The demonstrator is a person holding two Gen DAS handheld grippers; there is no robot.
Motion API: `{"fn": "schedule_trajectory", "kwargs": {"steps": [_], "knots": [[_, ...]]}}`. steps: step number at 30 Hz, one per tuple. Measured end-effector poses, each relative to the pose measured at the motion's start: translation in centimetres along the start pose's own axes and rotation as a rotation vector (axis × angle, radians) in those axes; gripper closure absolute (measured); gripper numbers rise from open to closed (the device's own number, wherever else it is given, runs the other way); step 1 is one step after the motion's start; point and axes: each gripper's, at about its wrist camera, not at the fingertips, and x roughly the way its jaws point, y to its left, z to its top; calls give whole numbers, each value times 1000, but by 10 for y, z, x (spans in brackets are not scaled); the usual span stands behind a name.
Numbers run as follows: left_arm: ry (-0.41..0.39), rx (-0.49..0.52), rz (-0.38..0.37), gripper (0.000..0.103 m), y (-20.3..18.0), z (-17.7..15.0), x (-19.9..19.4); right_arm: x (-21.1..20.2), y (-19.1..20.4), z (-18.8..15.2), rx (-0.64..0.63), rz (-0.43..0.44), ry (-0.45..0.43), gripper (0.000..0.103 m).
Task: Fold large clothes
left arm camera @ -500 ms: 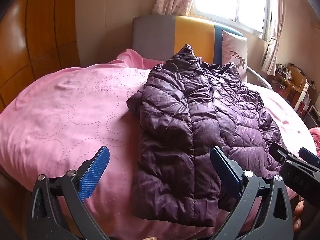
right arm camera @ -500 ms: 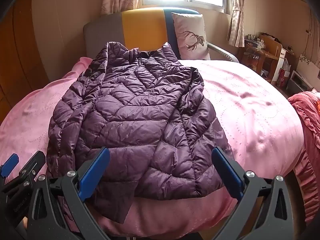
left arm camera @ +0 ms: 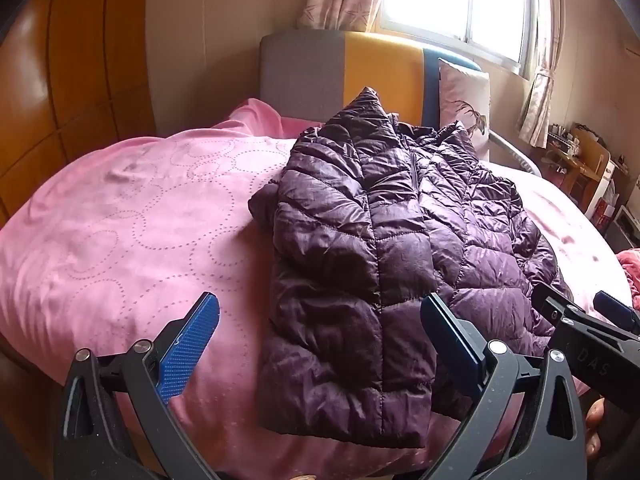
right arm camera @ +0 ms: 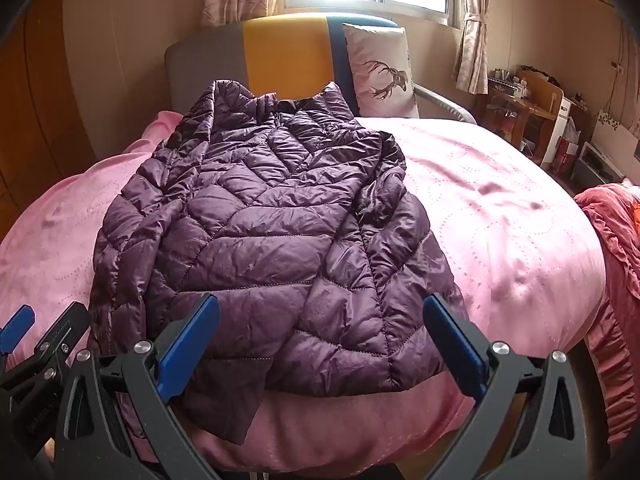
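Note:
A dark purple quilted puffer jacket (left arm camera: 384, 248) lies on the pink bedspread (left arm camera: 132, 232), collar toward the headboard, hem at the near edge. Its left side is folded inward over the body. It also shows in the right wrist view (right arm camera: 272, 240), where a sleeve end hangs over the near edge. My left gripper (left arm camera: 320, 344) is open and empty, just short of the hem. My right gripper (right arm camera: 320, 344) is open and empty, in front of the hem's right half. The right gripper shows at the right edge of the left wrist view (left arm camera: 588, 332), the left gripper at the lower left of the right wrist view (right arm camera: 32, 344).
A grey, yellow and blue headboard (right arm camera: 280, 56) and a deer-print pillow (right arm camera: 380, 68) stand at the far end. A wooden wardrobe (left arm camera: 68, 92) is on the left. A cluttered desk (right arm camera: 528, 112) and a red blanket (right arm camera: 616, 248) are on the right.
Both grippers stay open. The views have shifted very slightly; the jacket lies as before.

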Motion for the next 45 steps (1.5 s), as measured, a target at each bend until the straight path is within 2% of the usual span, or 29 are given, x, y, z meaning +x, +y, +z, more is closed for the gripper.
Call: {"fn": "schedule_trajectory", "kwargs": {"steps": [23,45], "knots": [[-13,18,2,3,-2,0,-2,-1,-1,-4,1,-1,-4,2],[-38,10,0,3,0,1,-9,-16,0,-1,-7,-14,-52,2]]}}
